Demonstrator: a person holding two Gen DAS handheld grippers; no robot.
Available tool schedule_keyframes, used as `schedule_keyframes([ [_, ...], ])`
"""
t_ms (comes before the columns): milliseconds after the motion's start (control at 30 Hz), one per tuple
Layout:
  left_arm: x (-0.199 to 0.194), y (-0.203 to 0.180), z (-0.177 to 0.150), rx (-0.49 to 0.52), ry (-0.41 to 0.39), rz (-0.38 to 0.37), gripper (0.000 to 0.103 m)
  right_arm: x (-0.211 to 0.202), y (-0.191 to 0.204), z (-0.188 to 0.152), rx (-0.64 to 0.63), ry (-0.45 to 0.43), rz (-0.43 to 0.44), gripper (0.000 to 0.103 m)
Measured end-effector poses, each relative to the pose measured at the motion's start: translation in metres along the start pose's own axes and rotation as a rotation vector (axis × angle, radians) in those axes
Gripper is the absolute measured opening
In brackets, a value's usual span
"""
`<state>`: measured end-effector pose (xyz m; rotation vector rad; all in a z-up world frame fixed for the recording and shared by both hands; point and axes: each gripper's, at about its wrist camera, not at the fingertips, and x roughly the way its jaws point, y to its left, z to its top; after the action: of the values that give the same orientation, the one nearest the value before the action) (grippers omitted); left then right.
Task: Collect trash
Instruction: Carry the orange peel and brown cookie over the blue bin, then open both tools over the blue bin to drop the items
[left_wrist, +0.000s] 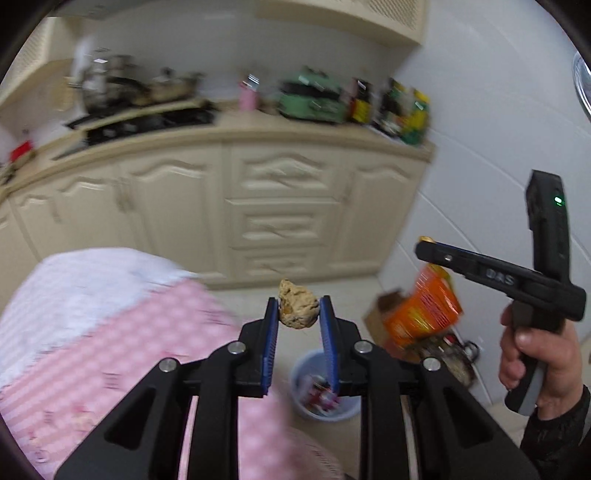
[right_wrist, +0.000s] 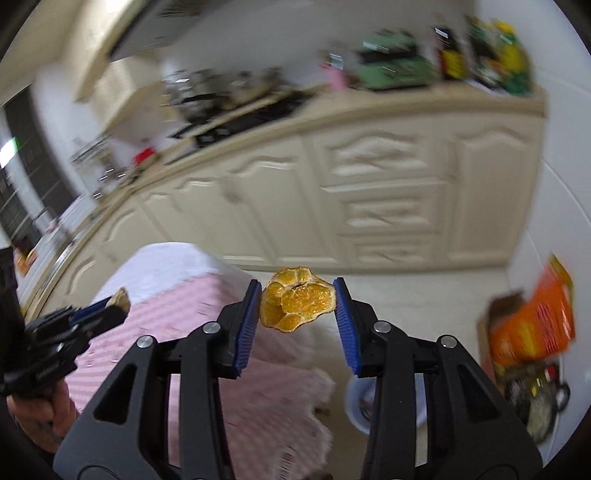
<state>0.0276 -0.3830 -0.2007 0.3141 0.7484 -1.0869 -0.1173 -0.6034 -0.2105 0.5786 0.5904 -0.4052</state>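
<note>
Left gripper (left_wrist: 298, 309): clamped on a tan, lumpy food scrap (left_wrist: 297, 309), above the bin.
Right gripper (right_wrist: 297, 304): pinching a dried orange peel (right_wrist: 297, 304) edge-on, beyond the pink tablecloth's (right_wrist: 207, 295) edge.
Bin (left_wrist: 325, 387): pale blue wastebasket on the floor below.
Risk: an early release likely misses the rim; the thin peel could slip.

Cream cabinets (left_wrist: 258, 206) with carved doors and drawers run across the middle of the frame under a beige worktop (left_wrist: 236, 129) crowded with blurred, probably kitchen, clutter. White tiled wall (left_wrist: 480, 122) at right; pale floor (left_wrist: 351, 295) below; pink checked cloth (left_wrist: 110, 332) lower left.
</note>
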Motion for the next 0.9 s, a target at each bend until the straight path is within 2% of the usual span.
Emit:
schedule_keyframes([
  [200, 0.092, -0.062, -0.022, 0.050, 0.184, -0.097, 0.022, 0.030, -0.090, -0.043, 0.178, 0.138, -0.066, 0.039],
  [433, 0.175, -0.088, -0.048, 0.085, 0.345, -0.094, 0.023, 0.079, -0.133, -0.078, 0.308, 0.260, -0.029, 0.041],
  [467, 0.182, -0.089, -0.049, 0.090, 0.361, -0.091, 0.027, 0.086, -0.136, -0.081, 0.320, 0.275, -0.029, 0.045],
  [500, 0.192, -0.089, -0.050, 0.094, 0.387, -0.085, 0.046, 0.092, -0.139, -0.084, 0.335, 0.287, -0.034, 0.059],
  [533, 0.198, -0.087, -0.049, 0.091, 0.397, -0.079, 0.073, 0.096, -0.143, -0.087, 0.352, 0.295, -0.036, 0.064],
  [567, 0.203, -0.086, -0.048, 0.085, 0.396, -0.063, 0.082, 0.100, -0.146, -0.088, 0.368, 0.301, -0.035, 0.071],
  [600, 0.205, -0.083, -0.046, 0.082, 0.385, -0.047, 0.086, 0.102, -0.148, -0.089, 0.380, 0.306, -0.037, 0.080],
  [667, 0.206, -0.078, -0.043, 0.075, 0.392, -0.030, 0.086, 0.102, -0.153, -0.090, 0.399, 0.307, -0.058, 0.095],
  [733, 0.206, -0.073, -0.039, 0.061, 0.391, -0.015, 0.090, 0.101, -0.155, -0.090, 0.399, 0.296, -0.082, 0.097],
  [900, 0.187, -0.063, -0.029, 0.061, 0.326, 0.031, 0.093, 0.091, -0.158, -0.083, 0.409, 0.265, -0.111, 0.097],
])
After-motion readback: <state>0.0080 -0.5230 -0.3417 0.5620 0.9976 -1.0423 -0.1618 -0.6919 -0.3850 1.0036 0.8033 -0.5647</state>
